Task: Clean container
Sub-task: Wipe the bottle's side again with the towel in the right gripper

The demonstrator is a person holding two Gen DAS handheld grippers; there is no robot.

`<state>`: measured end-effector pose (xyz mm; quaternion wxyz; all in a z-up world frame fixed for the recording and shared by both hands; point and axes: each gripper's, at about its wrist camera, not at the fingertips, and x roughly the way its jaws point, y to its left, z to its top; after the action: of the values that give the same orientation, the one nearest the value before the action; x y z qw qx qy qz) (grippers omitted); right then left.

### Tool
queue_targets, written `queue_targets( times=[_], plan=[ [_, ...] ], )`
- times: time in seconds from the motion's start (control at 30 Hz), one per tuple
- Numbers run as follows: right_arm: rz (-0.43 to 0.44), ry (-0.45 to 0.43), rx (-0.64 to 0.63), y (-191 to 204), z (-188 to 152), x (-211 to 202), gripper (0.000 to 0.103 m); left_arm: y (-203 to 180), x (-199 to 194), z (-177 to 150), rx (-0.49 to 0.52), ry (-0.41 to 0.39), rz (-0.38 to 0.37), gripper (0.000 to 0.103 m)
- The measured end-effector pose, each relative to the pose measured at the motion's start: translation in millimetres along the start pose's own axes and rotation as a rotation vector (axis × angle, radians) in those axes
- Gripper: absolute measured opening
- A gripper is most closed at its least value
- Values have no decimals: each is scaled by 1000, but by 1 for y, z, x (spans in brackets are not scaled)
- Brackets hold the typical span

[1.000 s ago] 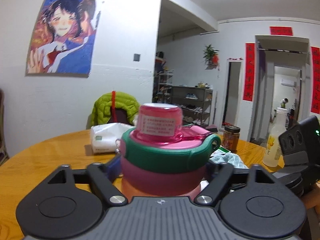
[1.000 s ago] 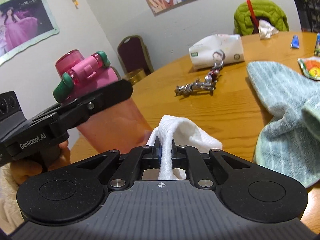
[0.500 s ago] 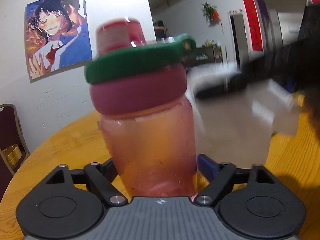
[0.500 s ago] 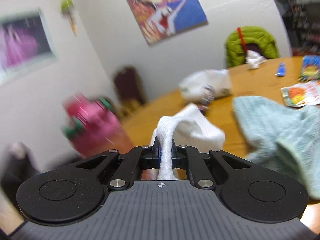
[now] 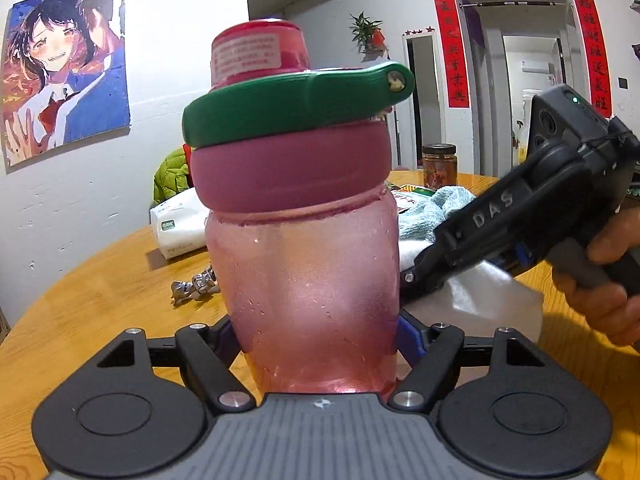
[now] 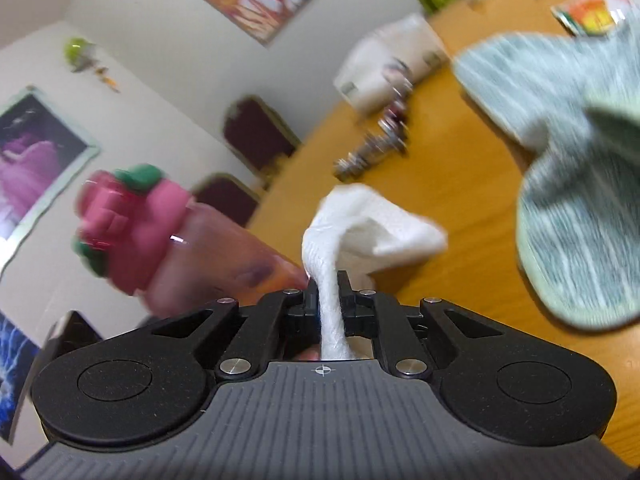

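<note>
A translucent pink bottle (image 5: 312, 280) with a pink lid and green carry loop stands upright between the jaws of my left gripper (image 5: 316, 336). Those jaws are closing, and both pads press the bottle's lower body. In the right wrist view the bottle (image 6: 160, 240) appears tilted at the left, motion-blurred. My right gripper (image 6: 328, 292) is shut on a crumpled white tissue (image 6: 372, 232). Seen from the left wrist, the right gripper (image 5: 416, 280) comes in from the right with its tip against the bottle's side, the tissue (image 5: 492, 296) hanging under it.
On the round wooden table (image 5: 100, 300) lie a pale teal towel (image 6: 580, 200), a white tissue pack (image 5: 176, 228), a metal keychain (image 5: 196, 284) and a glass jar (image 5: 439, 164). A hand (image 5: 608, 280) holds the right gripper. Dark red chairs (image 6: 256, 132) stand by the wall.
My left gripper sank from lid height to the bottle's lower body and closed on it. The right gripper rolled and swung in beside the bottle, still holding the tissue.
</note>
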<state>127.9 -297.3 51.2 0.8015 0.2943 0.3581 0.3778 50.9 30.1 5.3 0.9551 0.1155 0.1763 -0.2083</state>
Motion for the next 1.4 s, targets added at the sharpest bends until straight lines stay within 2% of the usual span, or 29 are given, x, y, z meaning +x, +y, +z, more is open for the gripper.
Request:
queue_targets(
  times=[0.13, 0.23, 0.37, 0.5, 0.6, 1.1, 1.17, 1.27, 1.3, 1.4],
  plan=[
    [183, -124, -13, 19, 9, -31, 11, 0, -2, -1, 0, 0, 0, 73],
    [210, -127, -39, 21, 5, -33, 11, -3, 0, -1, -2, 2, 9, 73],
    [75, -46, -48, 16, 2, -18, 11, -4, 1, -3, 2, 2, 10, 73],
    [-115, -31, -245, 39, -16, -6, 11, -3, 1, -5, 15, -2, -15, 73],
    [-186, -39, -351, 55, -22, -5, 11, -2, -1, -7, 24, -5, -40, 73],
    [-177, -19, -332, 52, -25, -7, 11, -5, -10, -14, 57, -15, -116, 74],
    [-168, -21, -317, 49, -24, -6, 11, -7, -4, -8, 45, 30, -46, 85],
    [-188, -49, -315, 47, -21, -7, 11, -21, -3, 1, -59, 113, 129, 95],
    [-190, -60, -306, 46, -20, -9, 11, -28, -4, 3, -95, 138, 188, 96],
    [-190, -78, -278, 41, -18, -12, 12, -48, 0, 8, -133, 165, 299, 96]
  ],
)
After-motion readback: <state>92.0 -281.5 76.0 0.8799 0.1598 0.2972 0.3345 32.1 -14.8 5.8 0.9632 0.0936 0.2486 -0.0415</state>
